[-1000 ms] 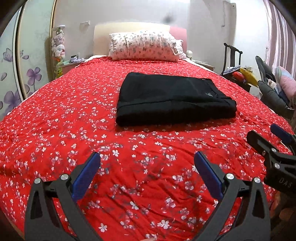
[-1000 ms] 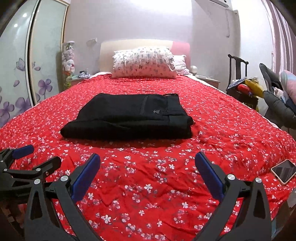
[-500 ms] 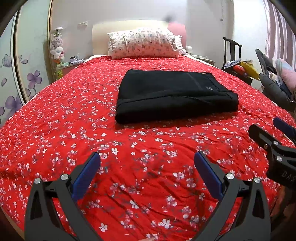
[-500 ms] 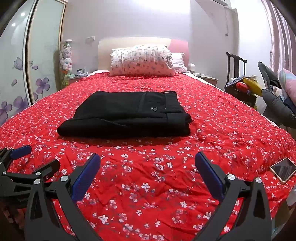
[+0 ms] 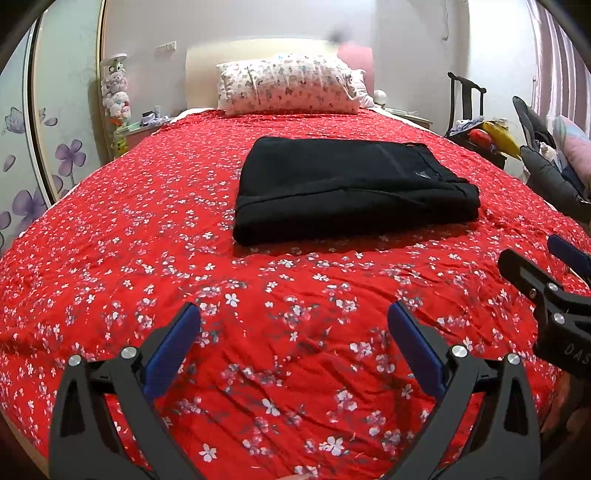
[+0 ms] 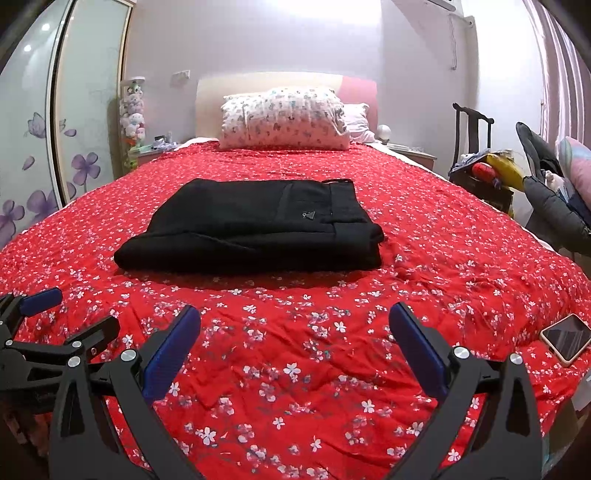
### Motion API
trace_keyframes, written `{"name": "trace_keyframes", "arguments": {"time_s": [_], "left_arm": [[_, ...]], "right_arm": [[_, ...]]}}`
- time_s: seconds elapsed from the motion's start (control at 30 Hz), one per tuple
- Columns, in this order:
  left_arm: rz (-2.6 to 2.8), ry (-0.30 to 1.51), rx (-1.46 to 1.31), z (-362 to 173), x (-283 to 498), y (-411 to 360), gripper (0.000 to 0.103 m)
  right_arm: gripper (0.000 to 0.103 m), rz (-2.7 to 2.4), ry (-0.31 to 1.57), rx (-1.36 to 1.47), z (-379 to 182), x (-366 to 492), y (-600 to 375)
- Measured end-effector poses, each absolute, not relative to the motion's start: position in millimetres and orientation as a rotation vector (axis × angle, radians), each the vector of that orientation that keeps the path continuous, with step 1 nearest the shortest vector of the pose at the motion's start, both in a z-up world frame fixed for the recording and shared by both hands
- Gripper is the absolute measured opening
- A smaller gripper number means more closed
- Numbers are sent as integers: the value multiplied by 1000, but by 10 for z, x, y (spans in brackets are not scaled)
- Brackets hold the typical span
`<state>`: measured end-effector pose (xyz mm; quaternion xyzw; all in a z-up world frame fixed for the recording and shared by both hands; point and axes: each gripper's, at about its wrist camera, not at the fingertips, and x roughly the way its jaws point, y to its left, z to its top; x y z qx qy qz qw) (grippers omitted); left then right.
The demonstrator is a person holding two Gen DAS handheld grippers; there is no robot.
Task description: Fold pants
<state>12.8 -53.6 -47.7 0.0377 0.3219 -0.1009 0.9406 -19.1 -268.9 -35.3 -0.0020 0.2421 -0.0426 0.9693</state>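
The black pants [image 5: 351, 192] lie folded into a flat rectangle in the middle of the bed [image 5: 110, 240], clear of both your tools. Your left gripper [image 5: 293, 332] hovers low over the red floral cover near the foot, fingers spread wide and holding nothing. Your right gripper [image 6: 295, 332] sits level beside it, fingers equally spread and empty. A phone [image 6: 567, 338] rests by the bed's right edge; a pillow [image 6: 284, 118] lies at the headboard.

Even indoor light, bright from above; wall [image 6: 258, 37] over the headboard washed out in the right wrist view. Soft shadow along the near edge of the black pants [image 6: 255, 229]. Strong fisheye bend, dark corner vignette. Smudge on the left lens near the headboard [image 5: 338, 35].
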Motion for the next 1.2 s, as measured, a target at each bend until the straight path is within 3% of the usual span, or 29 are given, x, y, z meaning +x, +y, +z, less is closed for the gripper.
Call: {"name": "trace_keyframes", "arguments": {"time_s": [1.2], "left_arm": [[-209, 676, 76, -558, 163, -492, 101]], "right_arm": [[102, -86, 493, -5, -355, -188, -2697]]}}
